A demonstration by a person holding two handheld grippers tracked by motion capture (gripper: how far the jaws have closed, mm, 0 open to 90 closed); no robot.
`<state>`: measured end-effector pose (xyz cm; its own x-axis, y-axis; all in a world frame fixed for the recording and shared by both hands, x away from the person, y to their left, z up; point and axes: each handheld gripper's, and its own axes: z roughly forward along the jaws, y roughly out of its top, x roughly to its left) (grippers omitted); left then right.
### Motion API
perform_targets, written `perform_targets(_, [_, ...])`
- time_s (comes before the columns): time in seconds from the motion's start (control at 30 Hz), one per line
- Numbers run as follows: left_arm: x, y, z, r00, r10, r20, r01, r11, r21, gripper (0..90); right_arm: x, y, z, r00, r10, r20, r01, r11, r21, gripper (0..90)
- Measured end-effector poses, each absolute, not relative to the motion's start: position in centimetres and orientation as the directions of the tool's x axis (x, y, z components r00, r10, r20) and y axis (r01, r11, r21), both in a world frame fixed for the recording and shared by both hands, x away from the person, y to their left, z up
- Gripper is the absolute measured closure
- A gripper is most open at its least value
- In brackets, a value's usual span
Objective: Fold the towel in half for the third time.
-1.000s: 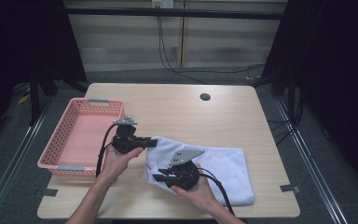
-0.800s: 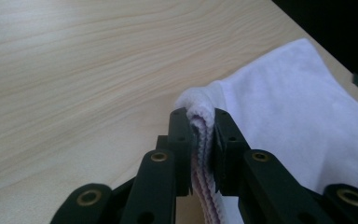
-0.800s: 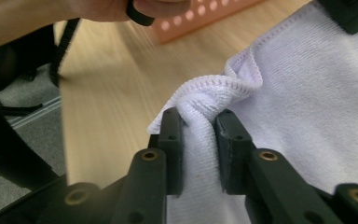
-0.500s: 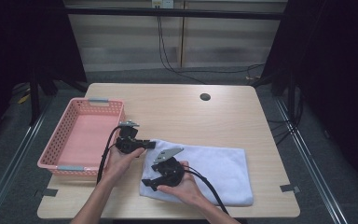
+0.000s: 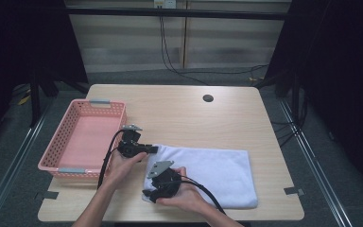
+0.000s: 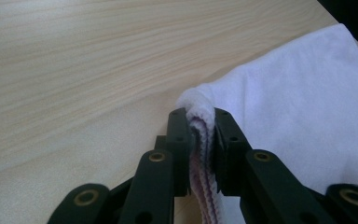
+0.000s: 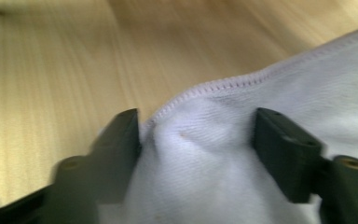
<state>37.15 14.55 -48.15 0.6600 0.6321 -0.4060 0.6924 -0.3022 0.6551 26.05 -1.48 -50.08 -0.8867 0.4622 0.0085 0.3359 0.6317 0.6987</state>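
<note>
Here, left hand-held gripper (image 6: 200,154) — clamped on towel (image 6: 307,116)

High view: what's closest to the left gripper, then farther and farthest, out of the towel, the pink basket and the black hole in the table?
1. Towel, pinched at its corner by the left gripper.
2. Pink basket, just left.
3. Black hole, far side, right.

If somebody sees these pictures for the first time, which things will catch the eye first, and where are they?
The white towel lies folded on the near right part of the wooden table. The left gripper is shut on its far left corner, while the right gripper, whose jaws have just been closing, stands open around a bunched fold at the near left corner. The pink basket sits at the table's left edge.
</note>
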Motion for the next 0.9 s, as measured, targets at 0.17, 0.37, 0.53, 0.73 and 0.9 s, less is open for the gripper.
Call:
perform_targets(0.17, [37.0,14.4,-48.1,0.671,0.624,-0.401,0.684,-0.312,0.659,78.8,26.3,-2.4,-50.0,-0.855,0.519,0.010,0.371,0.598,0.711,67.1])
perform_targets(0.37, [36.8,14.4,-47.6,0.678,0.614,-0.403,0.676,-0.307,0.670,78.8,26.6,-2.5,-49.7,-0.840,0.543,0.027,0.398,0.581,0.710,76.7])
perform_targets(0.53, [36.5,14.5,-46.2,0.687,0.600,-0.410,0.658,-0.276,0.700,79.0,26.9,-3.5,-48.5,-0.826,0.552,0.113,0.438,0.504,0.745,77.7])
perform_targets(0.73, [36.5,14.7,-43.4,0.696,0.598,-0.397,0.633,-0.250,0.733,79.8,26.8,-4.7,-45.2,-0.827,0.539,0.162,0.435,0.429,0.792,77.7])
perform_targets(0.9, [36.4,15.0,-40.8,0.687,0.617,-0.384,0.620,-0.222,0.752,80.0,26.9,-5.0,-42.7,-0.829,0.527,0.188,0.416,0.355,0.837,77.7])
